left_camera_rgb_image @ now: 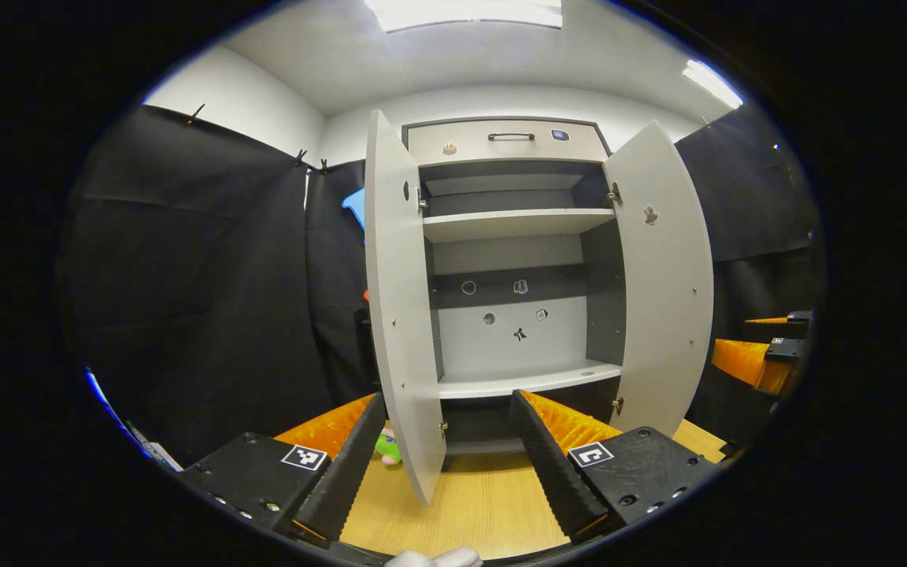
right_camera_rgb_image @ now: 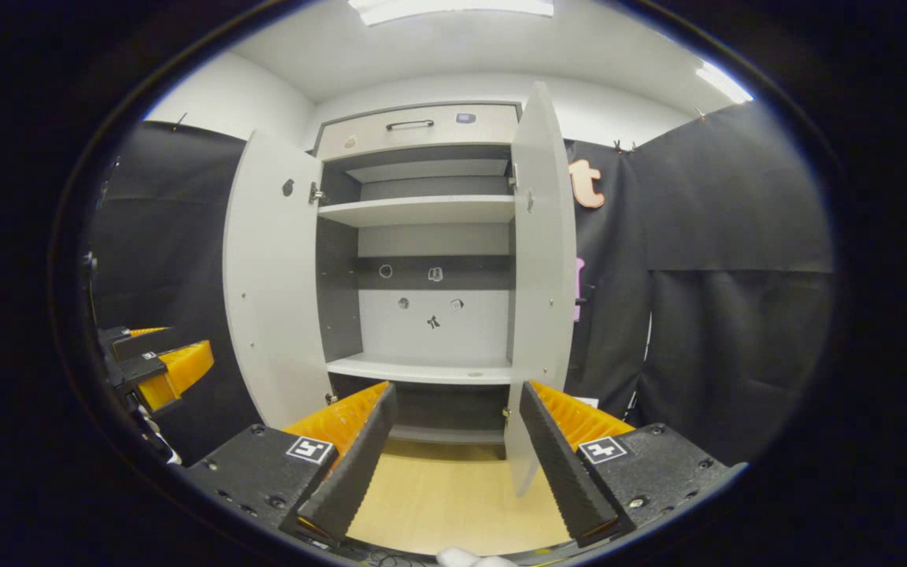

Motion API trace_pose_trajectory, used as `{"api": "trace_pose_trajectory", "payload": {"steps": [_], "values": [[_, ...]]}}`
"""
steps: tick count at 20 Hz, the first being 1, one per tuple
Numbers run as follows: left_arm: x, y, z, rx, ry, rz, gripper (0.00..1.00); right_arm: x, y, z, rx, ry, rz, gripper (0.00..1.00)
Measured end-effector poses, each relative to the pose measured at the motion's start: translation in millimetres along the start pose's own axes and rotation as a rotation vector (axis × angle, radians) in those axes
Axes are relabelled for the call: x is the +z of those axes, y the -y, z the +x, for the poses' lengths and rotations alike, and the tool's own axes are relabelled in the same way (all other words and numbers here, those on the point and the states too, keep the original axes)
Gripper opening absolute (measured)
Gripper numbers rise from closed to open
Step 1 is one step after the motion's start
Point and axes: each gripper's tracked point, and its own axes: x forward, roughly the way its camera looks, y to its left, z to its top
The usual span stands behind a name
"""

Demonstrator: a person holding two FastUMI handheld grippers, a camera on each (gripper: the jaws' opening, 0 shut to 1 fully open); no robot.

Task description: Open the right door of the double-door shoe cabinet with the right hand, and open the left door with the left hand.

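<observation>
In the left gripper view, we are looking at the shoe cabinet (left_camera_rgb_image: 512,260) with the left door (left_camera_rgb_image: 398,315) and right door (left_camera_rgb_image: 662,283) both swung wide. We are judging the task nearly finished, so the careful move is backing straight off without knocking the left door's edge. Our left tongs (left_camera_rgb_image: 442,465) are gaping wide, holding nothing, straddling that door's lower corner.

In the right gripper view, the right tongs (right_camera_rgb_image: 457,457) are likewise standing open and empty, just beside the right door (right_camera_rgb_image: 544,268).
</observation>
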Motion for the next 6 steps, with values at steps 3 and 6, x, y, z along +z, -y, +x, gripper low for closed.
{"api": "trace_pose_trajectory", "payload": {"steps": [3,6], "values": [[-0.4,0.1,0.2,-0.007,-0.002,-0.01,0.95,1.2,0.7,-3.3,-0.01,0.004,0.004,0.97],[-1.4,-1.2,-1.1,-0.01,-0.003,-0.016,0.95,-0.4,1.3,-6.5,-0.016,0.003,0.006,0.98]]}}
